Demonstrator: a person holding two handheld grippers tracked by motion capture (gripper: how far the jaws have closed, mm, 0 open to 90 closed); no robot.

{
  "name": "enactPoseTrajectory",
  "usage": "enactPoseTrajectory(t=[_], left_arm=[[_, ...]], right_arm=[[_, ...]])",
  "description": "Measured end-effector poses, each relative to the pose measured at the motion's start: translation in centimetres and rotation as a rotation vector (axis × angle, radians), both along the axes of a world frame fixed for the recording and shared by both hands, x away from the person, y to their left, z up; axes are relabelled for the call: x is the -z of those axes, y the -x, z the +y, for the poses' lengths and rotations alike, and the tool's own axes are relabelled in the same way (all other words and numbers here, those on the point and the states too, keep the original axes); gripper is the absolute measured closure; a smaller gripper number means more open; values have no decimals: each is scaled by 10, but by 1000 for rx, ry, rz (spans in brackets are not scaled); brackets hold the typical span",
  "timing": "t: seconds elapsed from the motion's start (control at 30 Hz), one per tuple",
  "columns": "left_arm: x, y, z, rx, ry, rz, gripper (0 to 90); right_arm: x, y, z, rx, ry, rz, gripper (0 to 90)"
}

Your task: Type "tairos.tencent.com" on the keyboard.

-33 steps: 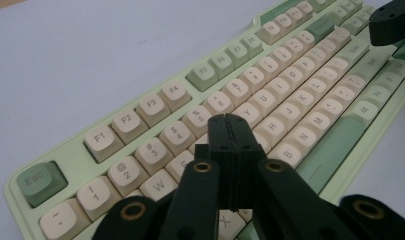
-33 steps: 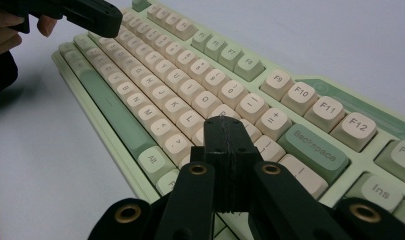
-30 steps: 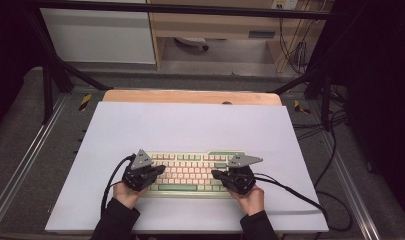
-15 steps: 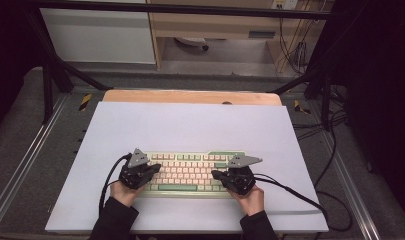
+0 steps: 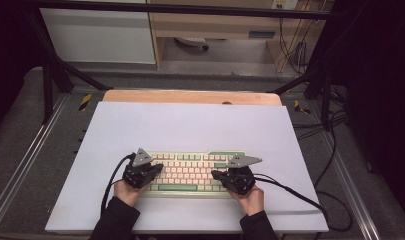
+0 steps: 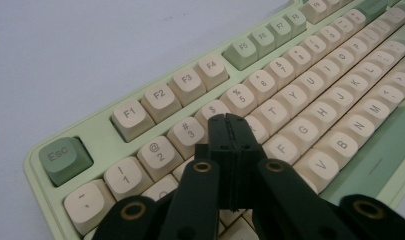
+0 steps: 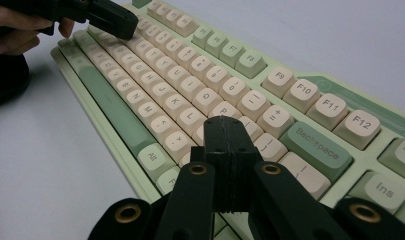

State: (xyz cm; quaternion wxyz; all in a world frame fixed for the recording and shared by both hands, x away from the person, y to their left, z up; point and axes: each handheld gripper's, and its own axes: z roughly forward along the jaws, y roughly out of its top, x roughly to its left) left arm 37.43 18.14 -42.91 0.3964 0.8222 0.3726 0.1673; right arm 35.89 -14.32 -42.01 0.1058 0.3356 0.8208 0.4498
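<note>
One mechanical keyboard (image 5: 190, 171), pale green with cream keycaps, lies flat near your edge of the bench (image 5: 190, 125), on its white top sheet. Your left gripper (image 5: 157, 169) has its jaws pressed together with nothing between them, the tip poised over the number row near the 4 key (image 6: 213, 109); whether it touches a keycap, you cannot tell. Your right gripper (image 5: 217, 175) is likewise pressed together and empty, its tip over the keys just left of the green Backspace key (image 7: 315, 143). Beyond the sheet, a wooden edge (image 5: 190, 96) of the bench shows.
</note>
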Motion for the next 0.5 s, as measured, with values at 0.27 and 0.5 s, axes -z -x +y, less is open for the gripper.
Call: enactPoseTrajectory(t=[0.27,0.5], left_arm=[[3,0,-3,2,-20,-2,900],[-4,3,2,7,11,-18,900]], right_arm=[[0,0,0,0,-1,3,900],[0,0,1,-2,-6,2,900]])
